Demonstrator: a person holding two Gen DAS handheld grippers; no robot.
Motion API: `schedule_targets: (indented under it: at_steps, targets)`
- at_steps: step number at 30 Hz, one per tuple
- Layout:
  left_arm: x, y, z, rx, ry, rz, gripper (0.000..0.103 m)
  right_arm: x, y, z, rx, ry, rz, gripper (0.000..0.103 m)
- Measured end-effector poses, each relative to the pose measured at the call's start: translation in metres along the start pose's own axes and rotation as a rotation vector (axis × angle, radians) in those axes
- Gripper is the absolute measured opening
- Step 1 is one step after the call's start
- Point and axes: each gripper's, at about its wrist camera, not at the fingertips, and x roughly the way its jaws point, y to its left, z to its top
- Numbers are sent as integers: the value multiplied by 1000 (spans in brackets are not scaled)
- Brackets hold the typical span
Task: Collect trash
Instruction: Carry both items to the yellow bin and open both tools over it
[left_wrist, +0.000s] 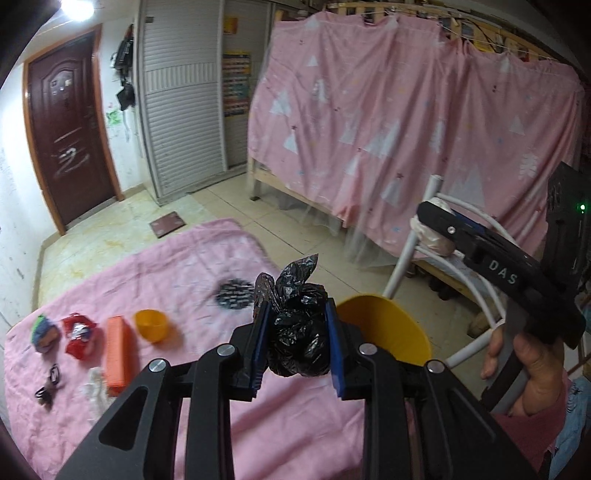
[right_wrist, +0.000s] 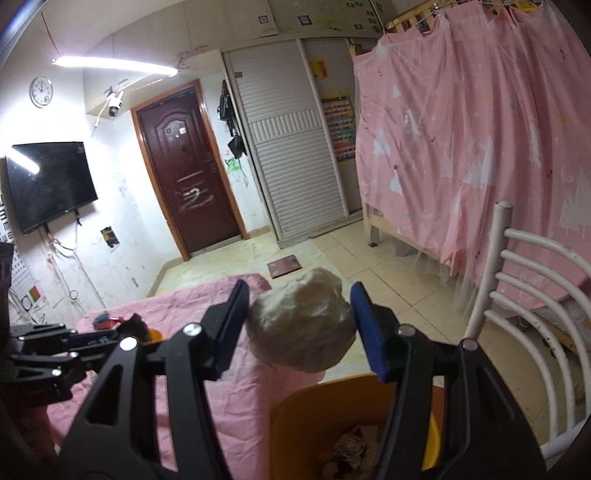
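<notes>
We grip a crumpled black plastic bag wad (left_wrist: 298, 334) tight in our left gripper (left_wrist: 295, 343), above the pink bedsheet (left_wrist: 147, 280). Our right gripper (right_wrist: 300, 326) clamps a pale scrunched plastic ball (right_wrist: 300, 321), jaws about half apart, over the big yellow plastic bin (right_wrist: 295, 417) holding scraps. Small orange cup (left_wrist: 149, 324) sits on sheet.

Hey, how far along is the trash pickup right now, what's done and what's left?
Done: the yellow bin already holds some scraps. In hand: the left gripper is shut on a knotted black bag, and the right gripper holds a pale wad above the bin. Left: a red wrapper, a colourful scrap and a white crumple on the pink blanket.
</notes>
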Motion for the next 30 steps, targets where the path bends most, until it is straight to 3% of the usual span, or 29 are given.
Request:
schedule_targets:
  at_steps: [2, 4, 5, 15, 17, 24, 27, 29, 30]
  targets:
    - [6, -8, 1, 6, 10, -12, 21, 0, -4, 0, 7, 0, -9, 59]
    - [10, -14, 2, 12, 17, -21, 21, 0, -8, 0, 22, -6, -12, 74]
    - [12, -16, 2, 13, 20, -25, 21, -1, -11, 0, 27, -8, -14, 76]
    - [35, -53, 11, 32, 54, -142, 21, -27, -43, 5, 153, -114, -46, 76]
    - [42, -64, 13, 45, 67, -180, 25, -30, -48, 6, 171, -125, -52, 78]
    - [55, -90, 10, 88, 90, -184, 28, -31, -53, 7, 197, -145, -49, 80]
    - [57, -92, 9, 84, 94, -193, 36, -29, -52, 8, 199, -141, -44, 82]
    - [59, -92, 9, 75, 90, -194, 55, -29, -52, 8, 198, -142, -42, 83]
    - [59, -92, 10, 71, 87, -194, 58, -28, -52, 8, 195, -142, -39, 83]
